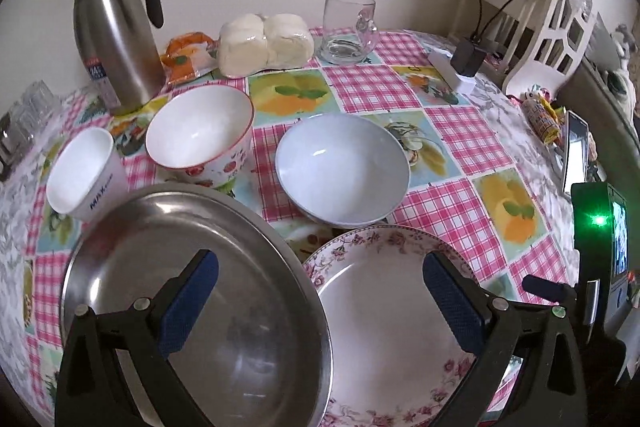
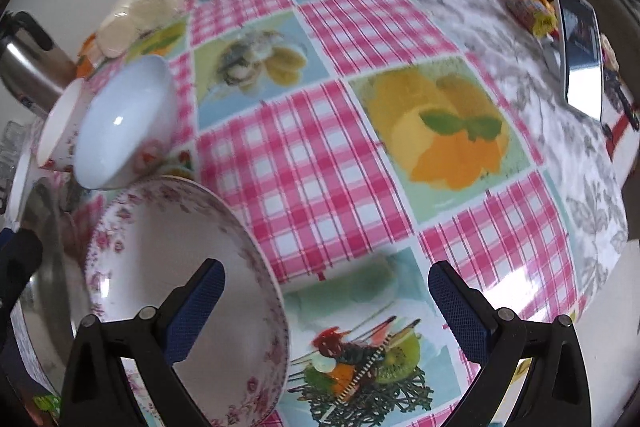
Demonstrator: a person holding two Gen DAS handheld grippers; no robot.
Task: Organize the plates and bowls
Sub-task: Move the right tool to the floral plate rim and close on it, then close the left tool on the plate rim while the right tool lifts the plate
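We see, left to right, a shiny round steel plate (image 1: 192, 287), then a glazed floral plate (image 1: 384, 327) just beside it, with a strawberry bowl (image 1: 200, 135) and a plain white bowl (image 1: 342, 169) behind on the chequered tablecloth (image 1: 440, 131). Our left gripper (image 1: 320, 301) gapes wide, holding nothing. The right gripper (image 2: 326, 311), equally wide and empty, alone shows a phone (image 2: 582, 61).

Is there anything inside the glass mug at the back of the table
No, the glass mug stands upright and looks empty, its clear walls and bottom showing only the wall and tablecloth behind it.
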